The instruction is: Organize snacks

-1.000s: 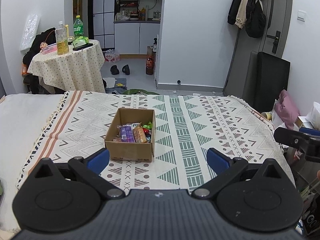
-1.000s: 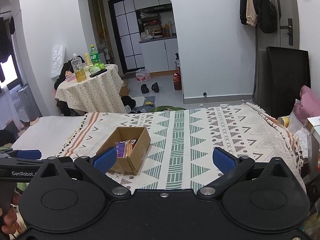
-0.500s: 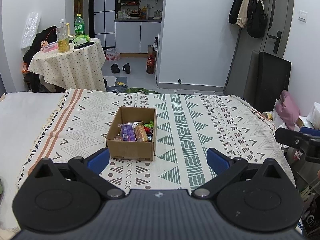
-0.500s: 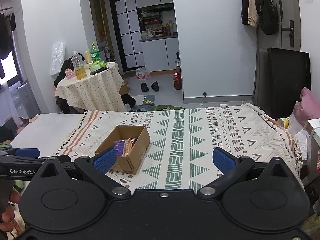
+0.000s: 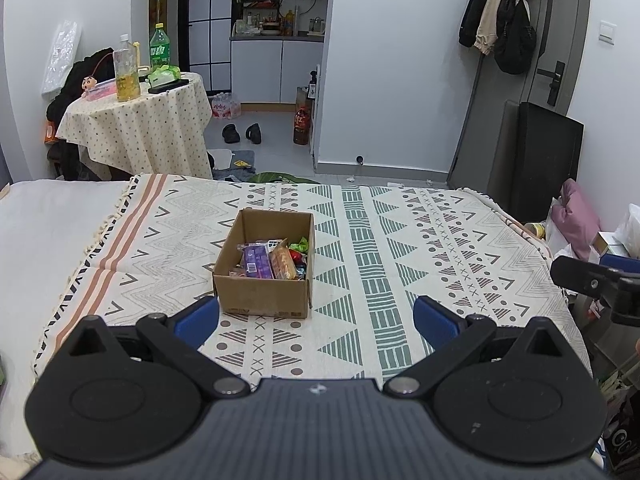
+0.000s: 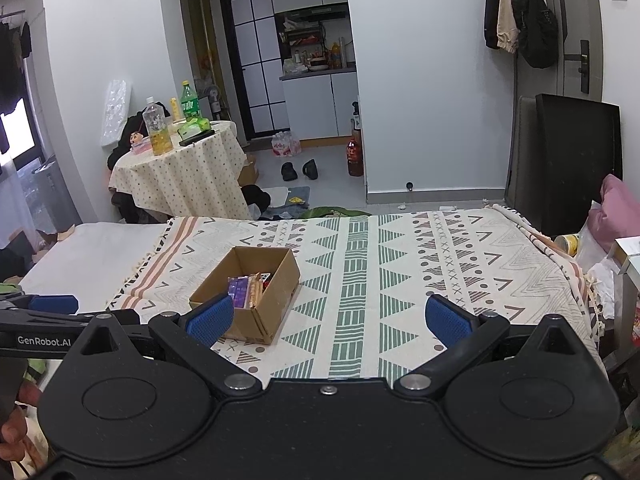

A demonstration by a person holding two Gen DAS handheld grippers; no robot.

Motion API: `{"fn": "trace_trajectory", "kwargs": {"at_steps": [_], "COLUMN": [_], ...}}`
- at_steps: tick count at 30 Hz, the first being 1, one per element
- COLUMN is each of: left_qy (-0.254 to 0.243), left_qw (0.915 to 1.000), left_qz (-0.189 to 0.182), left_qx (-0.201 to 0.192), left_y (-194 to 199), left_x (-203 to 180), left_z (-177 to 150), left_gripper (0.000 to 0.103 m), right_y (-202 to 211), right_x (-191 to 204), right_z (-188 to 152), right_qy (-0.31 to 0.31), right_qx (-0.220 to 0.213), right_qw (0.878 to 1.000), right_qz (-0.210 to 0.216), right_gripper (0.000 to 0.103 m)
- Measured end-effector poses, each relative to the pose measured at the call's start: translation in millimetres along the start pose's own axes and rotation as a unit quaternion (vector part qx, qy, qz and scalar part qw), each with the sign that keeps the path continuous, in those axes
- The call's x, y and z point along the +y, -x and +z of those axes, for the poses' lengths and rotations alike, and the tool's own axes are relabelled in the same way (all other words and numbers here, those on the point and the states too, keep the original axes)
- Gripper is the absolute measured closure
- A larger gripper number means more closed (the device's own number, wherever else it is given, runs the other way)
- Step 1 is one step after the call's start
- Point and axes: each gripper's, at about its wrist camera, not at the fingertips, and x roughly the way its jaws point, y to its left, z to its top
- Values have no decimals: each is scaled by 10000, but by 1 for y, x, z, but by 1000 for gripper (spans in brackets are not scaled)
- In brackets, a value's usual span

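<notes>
A bed (image 5: 60, 240) fills the lower half of both views, most of it covered by a patterned blanket (image 5: 420, 248). Beyond its far edge a round counter (image 5: 136, 128) draped in a dotted cloth is seen, carrying bottles (image 5: 126, 70). An open cardboard box (image 5: 264, 296) sits on the blanket near the middle of the bed, with the snacks (image 5: 272, 260) gathered inside it. The left claw (image 5: 316, 320) is held low over the near edge of the bed, its blue pads spread wide apart and empty. The right claw (image 6: 328, 318) is likewise spread wide, nothing gripped, the box just beyond its left pad.
</notes>
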Motion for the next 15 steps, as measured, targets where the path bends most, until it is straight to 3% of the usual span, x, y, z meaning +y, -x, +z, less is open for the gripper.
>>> {"fn": "trace_trajectory", "kwargs": {"at_steps": [15], "left_qy": [1], "left_qw": [10000], "left_qz": [-13], "left_qx": [59], "left_y": [-4], "left_x": [1], "left_z": [-4], "left_gripper": [0], "right_y": [-7], "right_x": [0], "right_z": [-4], "right_qy": [37], "right_qx": [199], "right_qw": [9998], "right_qz": [4], "right_gripper": [0]}}
